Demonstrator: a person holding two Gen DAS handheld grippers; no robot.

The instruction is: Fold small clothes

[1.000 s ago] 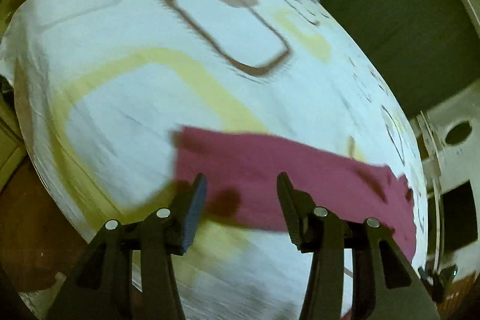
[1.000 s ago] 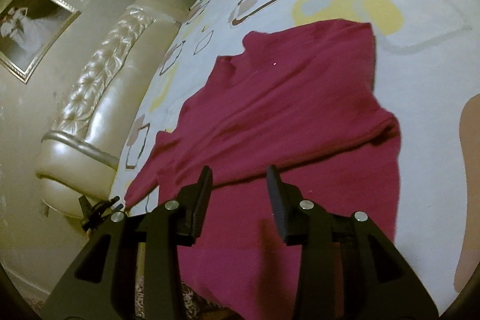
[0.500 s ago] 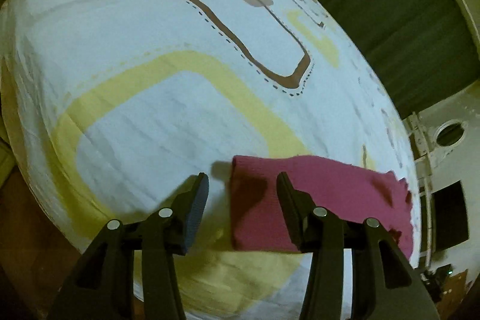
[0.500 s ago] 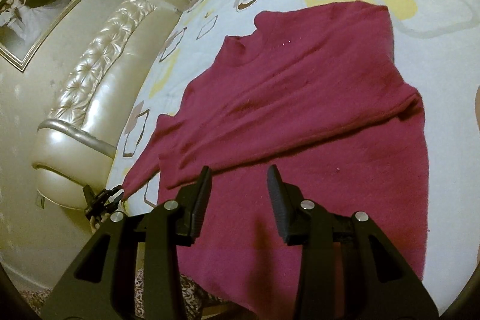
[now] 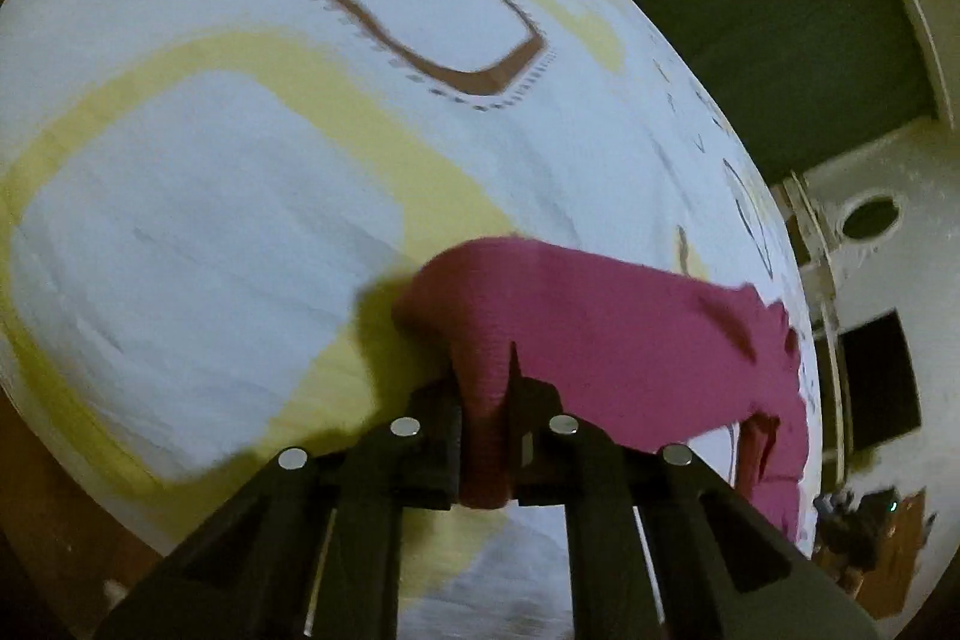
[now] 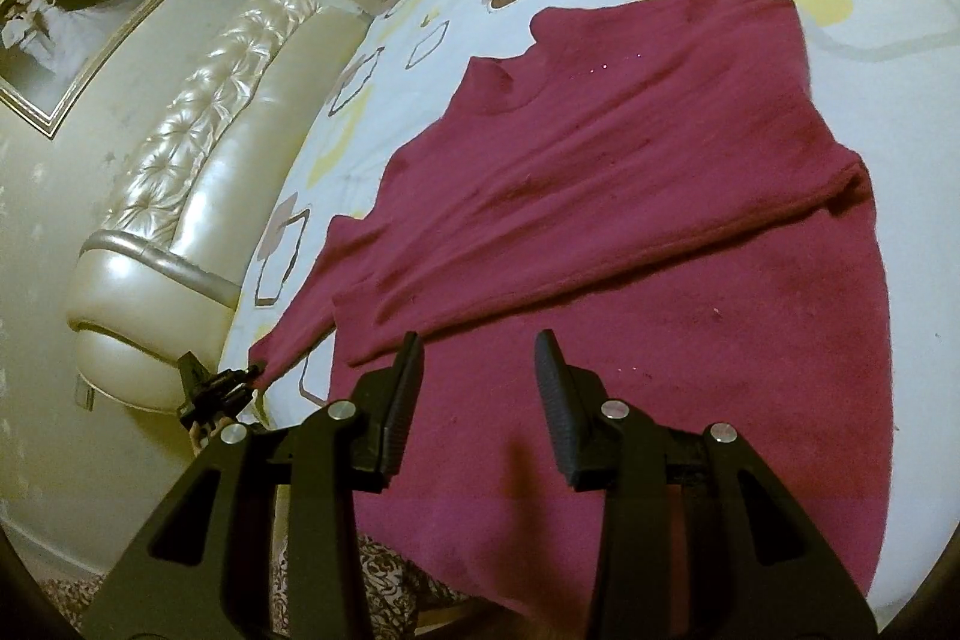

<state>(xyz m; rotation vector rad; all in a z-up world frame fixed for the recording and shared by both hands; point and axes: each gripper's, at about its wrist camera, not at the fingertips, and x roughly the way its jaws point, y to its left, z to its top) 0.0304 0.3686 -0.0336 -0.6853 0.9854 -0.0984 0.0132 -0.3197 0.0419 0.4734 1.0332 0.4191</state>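
A dark red long-sleeved sweater (image 6: 630, 232) lies spread on a patterned white bed sheet (image 6: 888, 70), one sleeve folded across the body. My left gripper (image 5: 489, 400) is shut on the cuff end of the other sleeve (image 5: 600, 328) and holds it lifted off the sheet (image 5: 210, 220). In the right wrist view the left gripper (image 6: 213, 391) shows small at the sleeve's end by the bed's edge. My right gripper (image 6: 477, 388) is open and empty, hovering over the sweater's lower body near the hem.
A tufted cream headboard (image 6: 198, 148) runs along the left of the bed, with a framed picture (image 6: 60, 34) on the wall. A dark green curtain (image 5: 750, 10) and white furniture (image 5: 870, 244) stand beyond the bed. A patterned rug (image 6: 384, 586) lies below the bed's edge.
My left gripper closed on the sleeve's cuff end and lifted it. My right gripper stayed open, drifting slightly over the sweater's body.
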